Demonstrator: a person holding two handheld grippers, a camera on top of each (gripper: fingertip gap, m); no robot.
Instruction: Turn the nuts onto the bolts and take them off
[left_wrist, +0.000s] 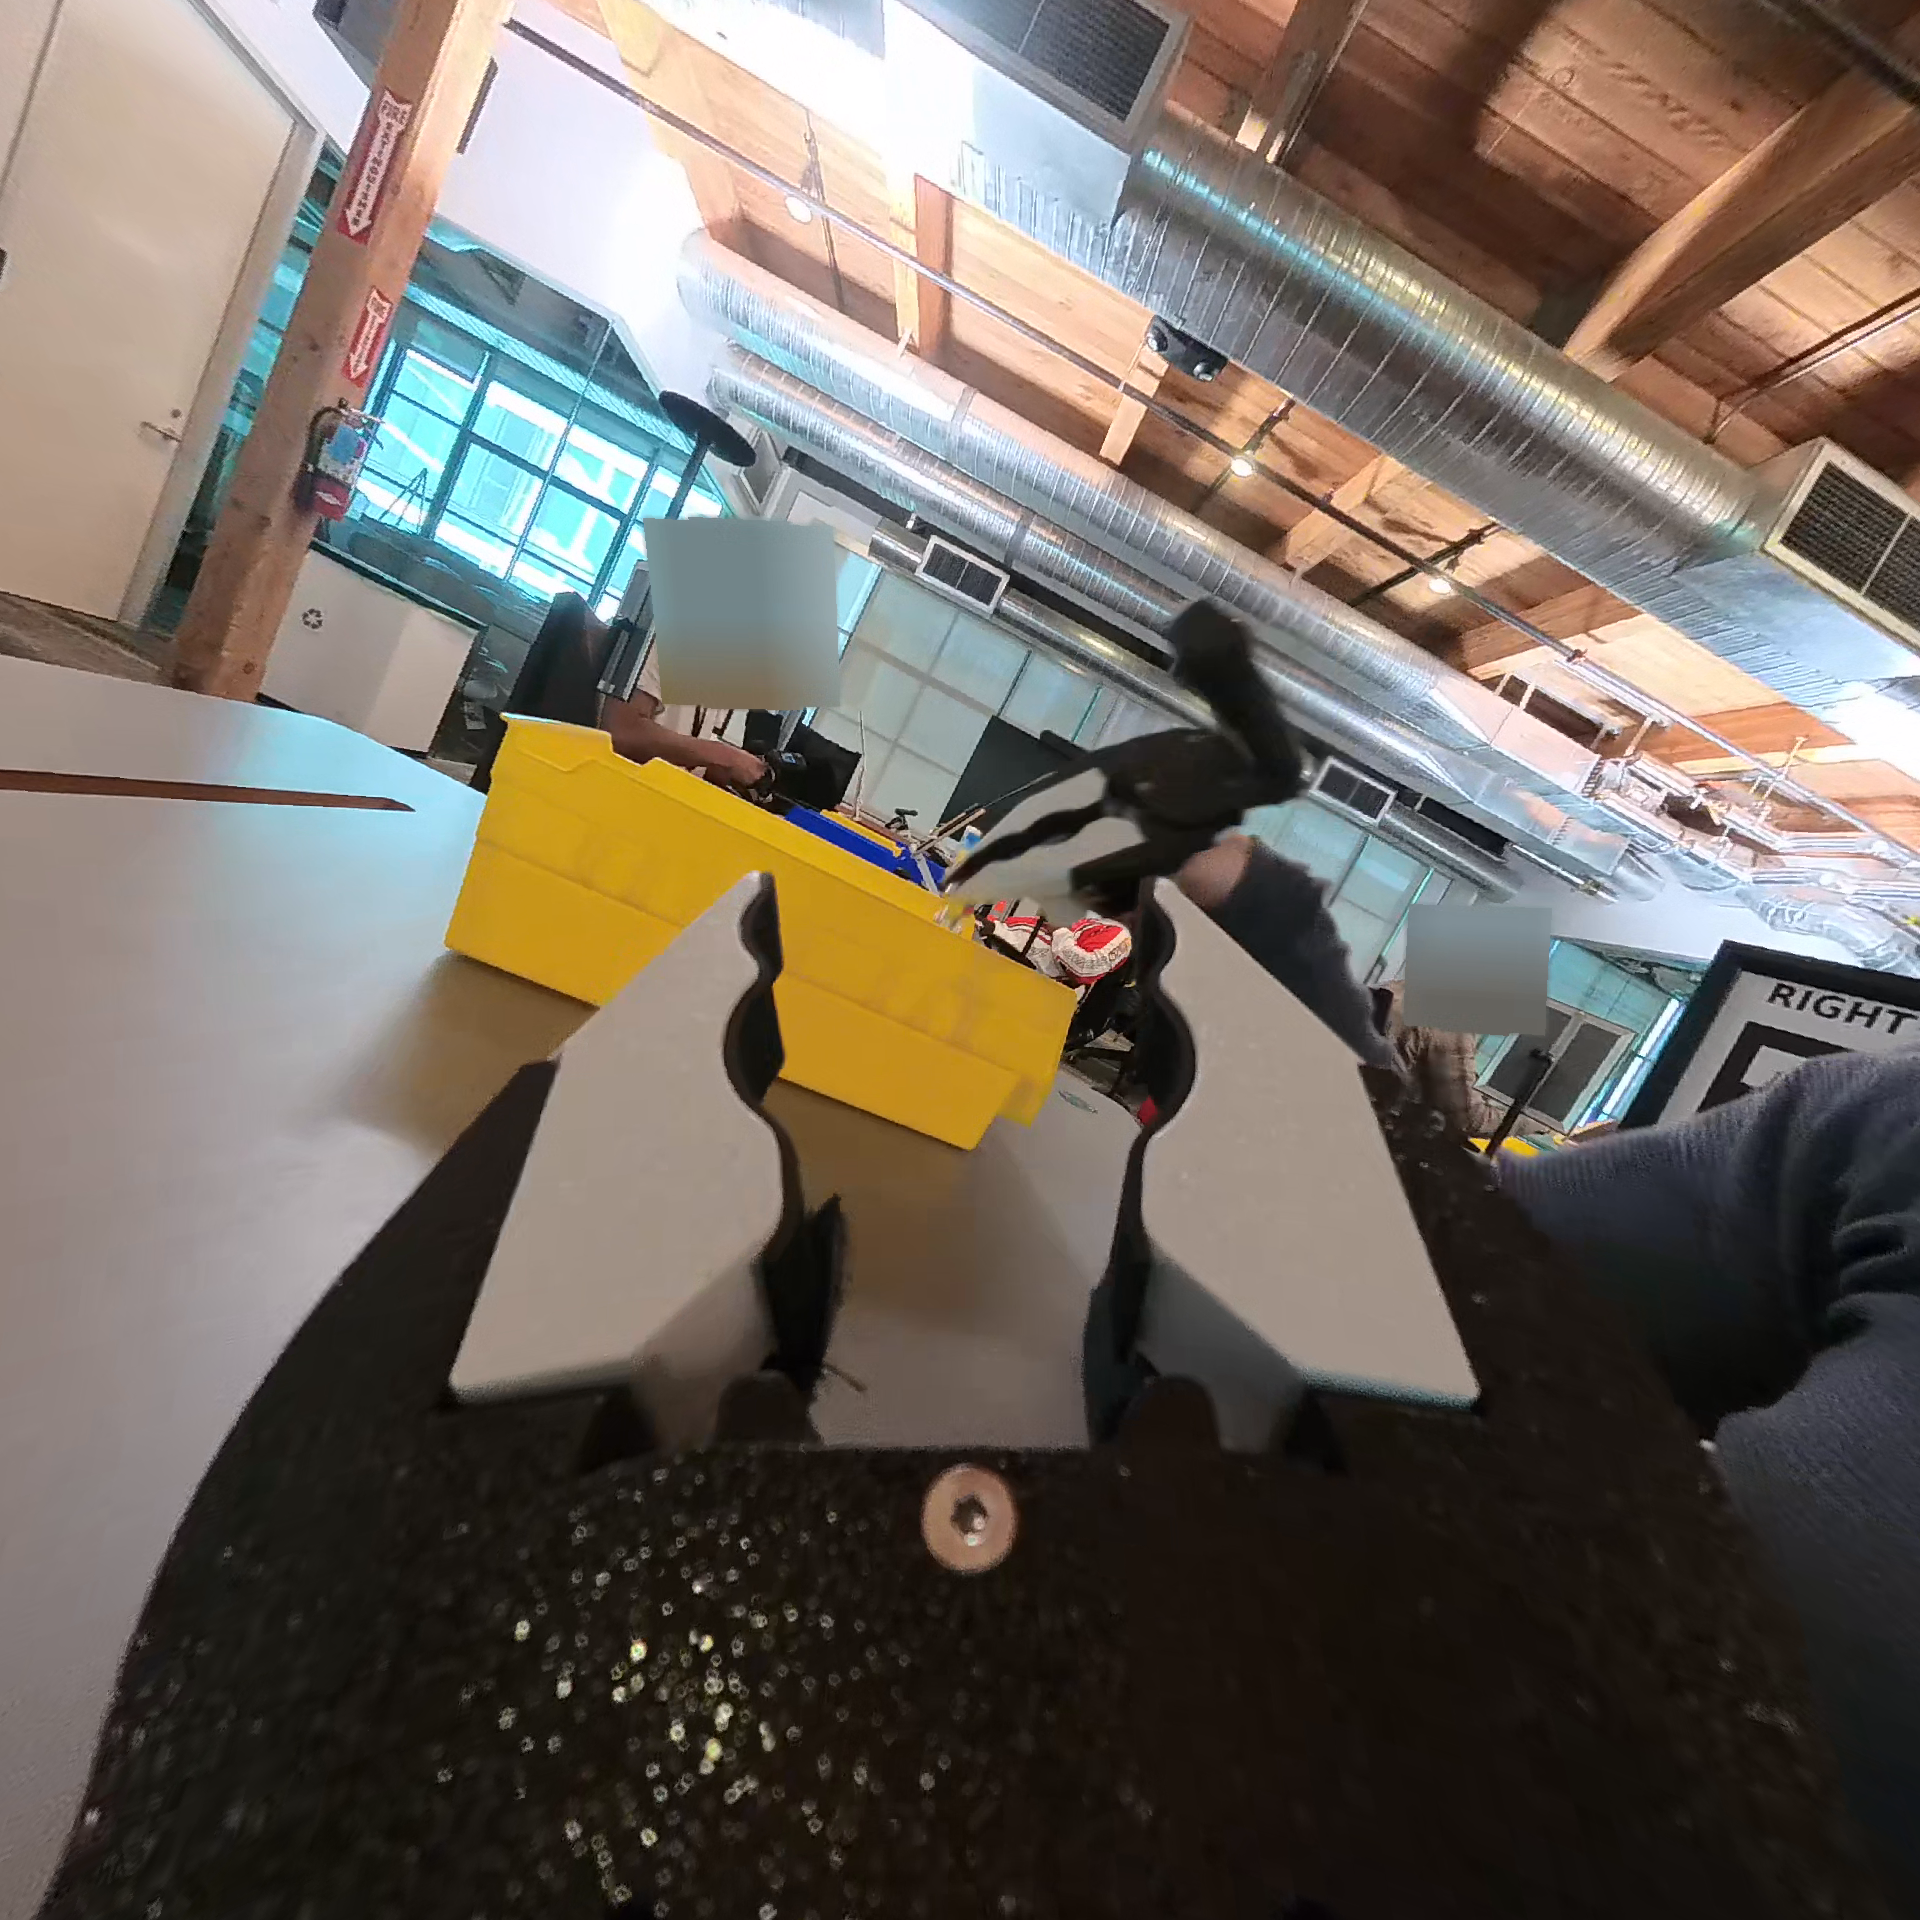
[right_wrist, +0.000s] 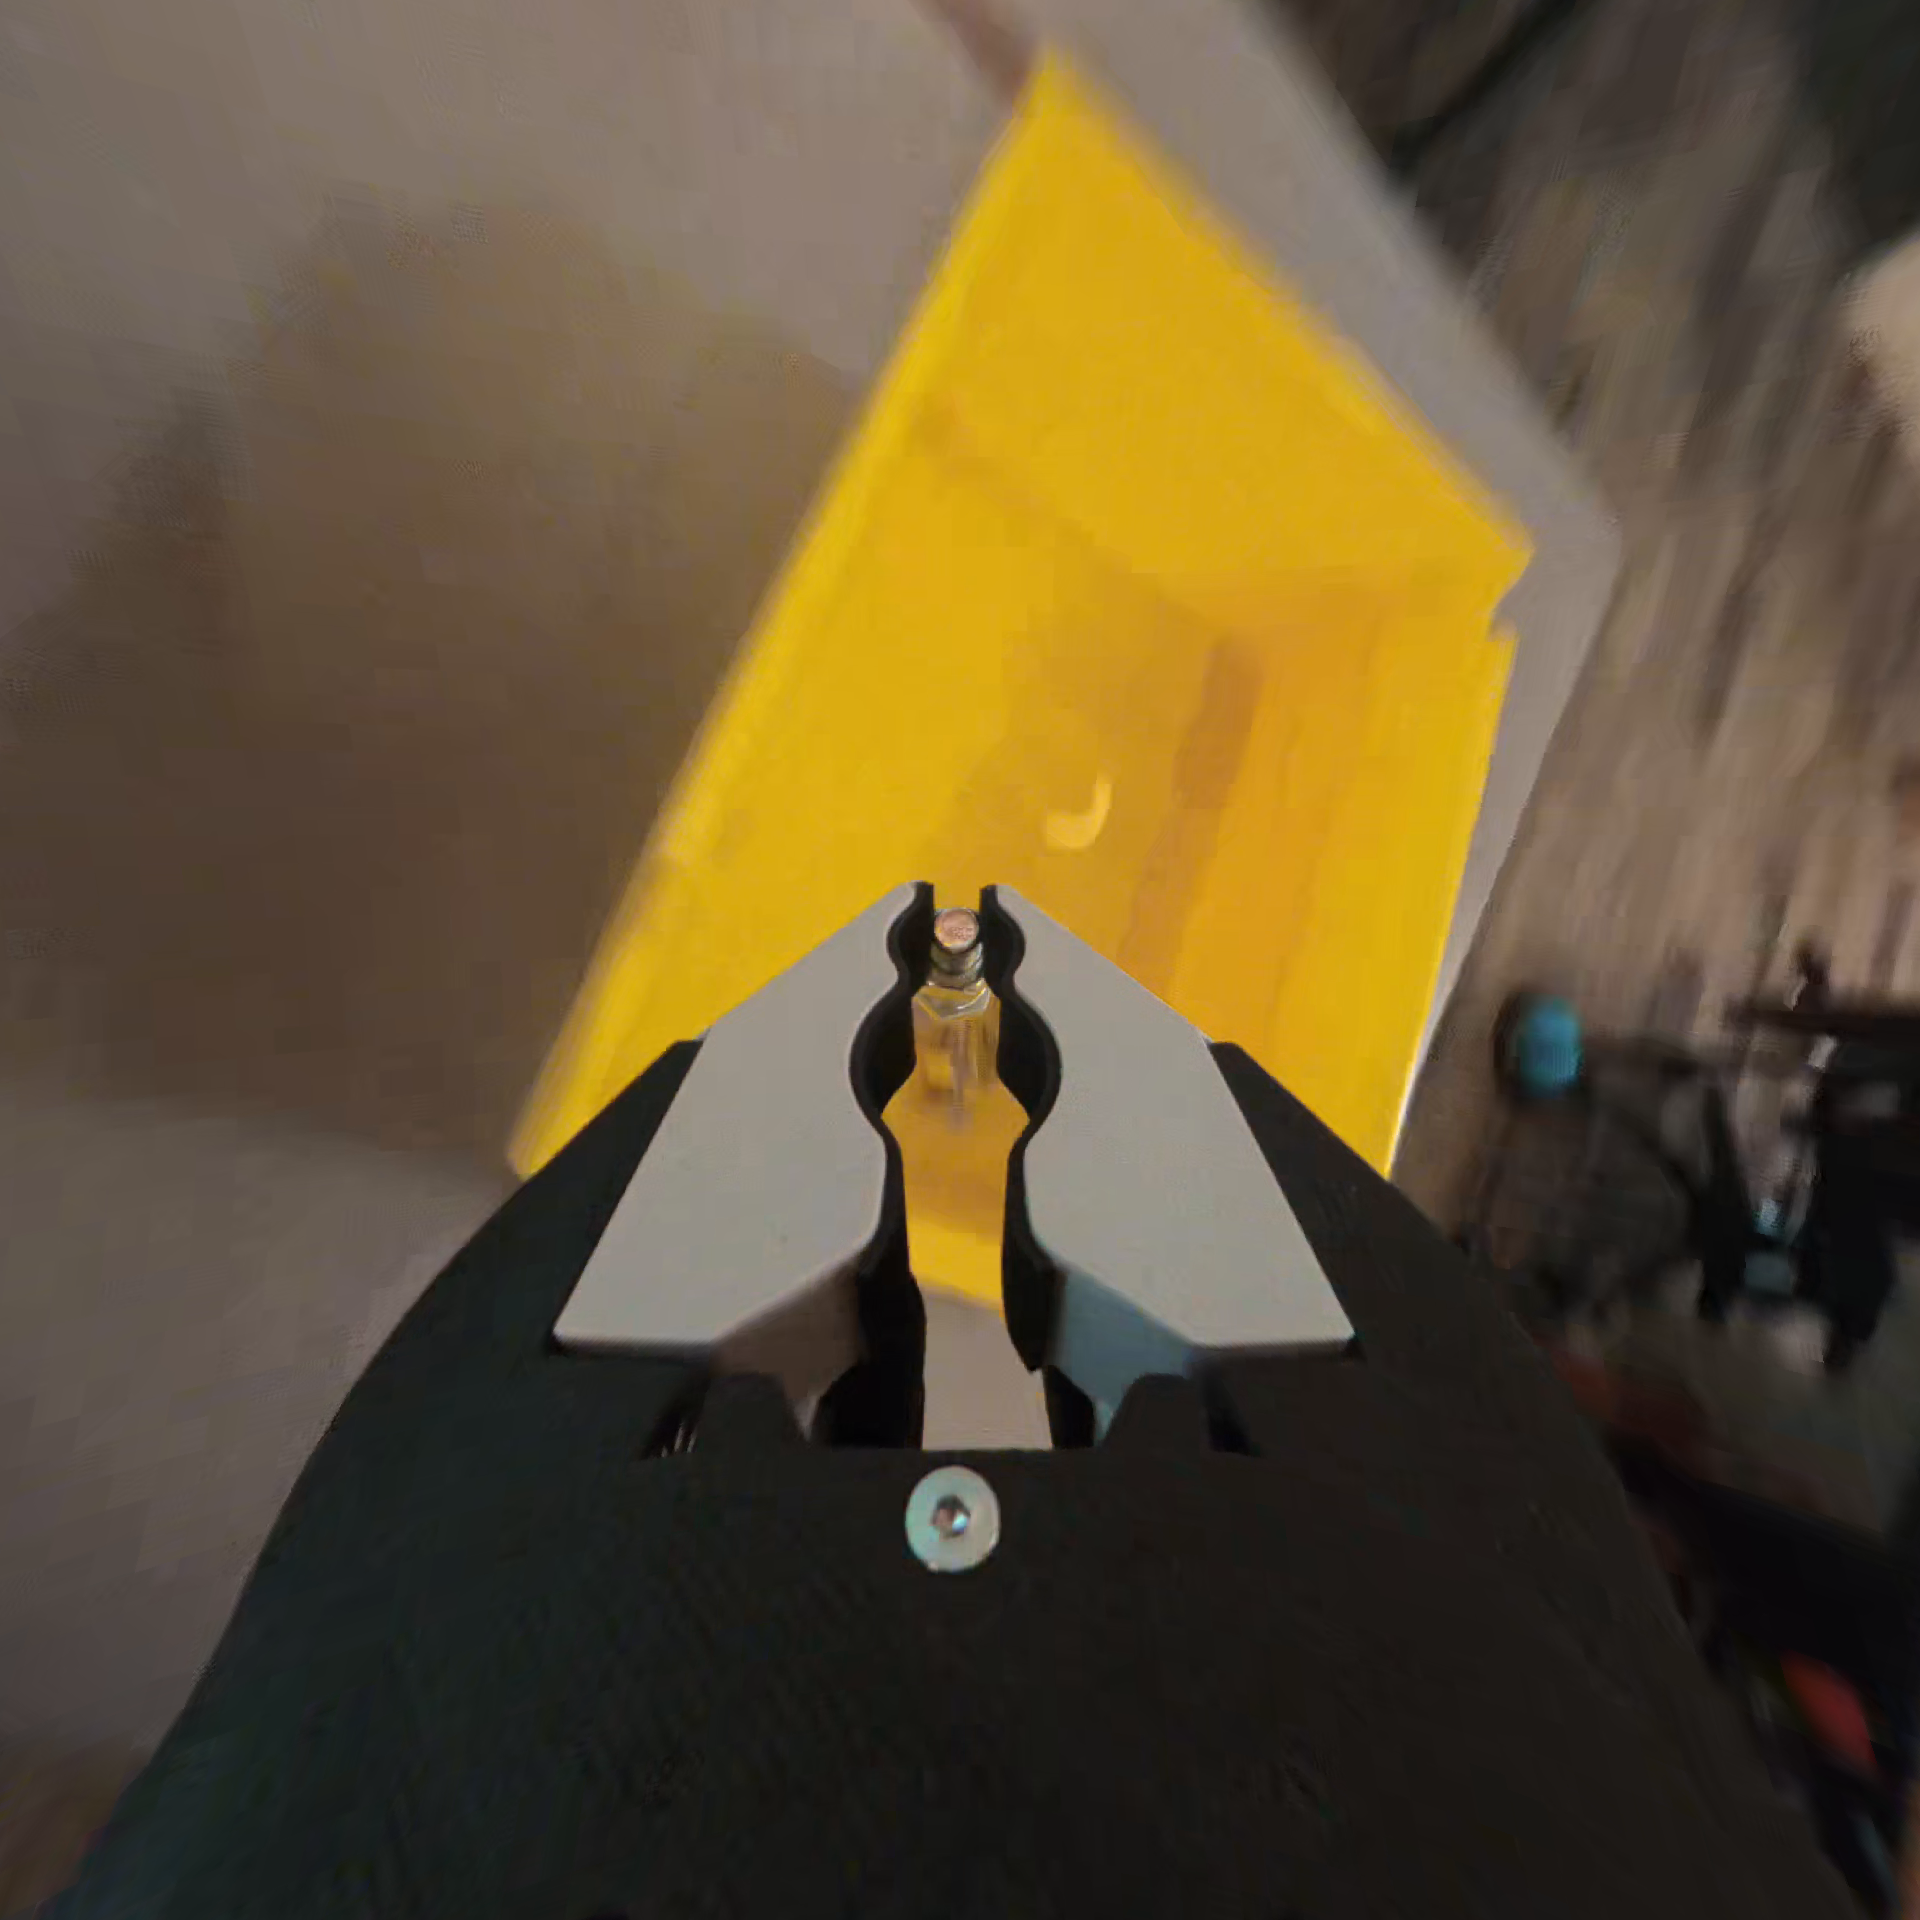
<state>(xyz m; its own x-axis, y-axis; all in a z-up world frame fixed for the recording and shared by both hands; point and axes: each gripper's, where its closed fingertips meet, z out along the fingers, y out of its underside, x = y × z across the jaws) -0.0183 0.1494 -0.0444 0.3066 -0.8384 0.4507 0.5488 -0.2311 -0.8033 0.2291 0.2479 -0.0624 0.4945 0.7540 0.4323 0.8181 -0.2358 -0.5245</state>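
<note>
A: Your right gripper (right_wrist: 956, 904) is clamped narrow on the bolt (right_wrist: 954, 961), gripping it near the tips with the threaded end poking forward, above the yellow bin (right_wrist: 1195, 520).

B: And your left gripper (left_wrist: 961, 914) stands wide and holds nothing, low over the desk (left_wrist: 208, 1039), with the bin's near wall just beyond.

A: The bolt looks like small, stiff, smooth metal. I judge it light, but liable to twist or slip between flat pads.

B: So keep it seated in the notches, and take any nut by its flats. I see no loose nut clearly; something pale blurs inside the bin.
</note>
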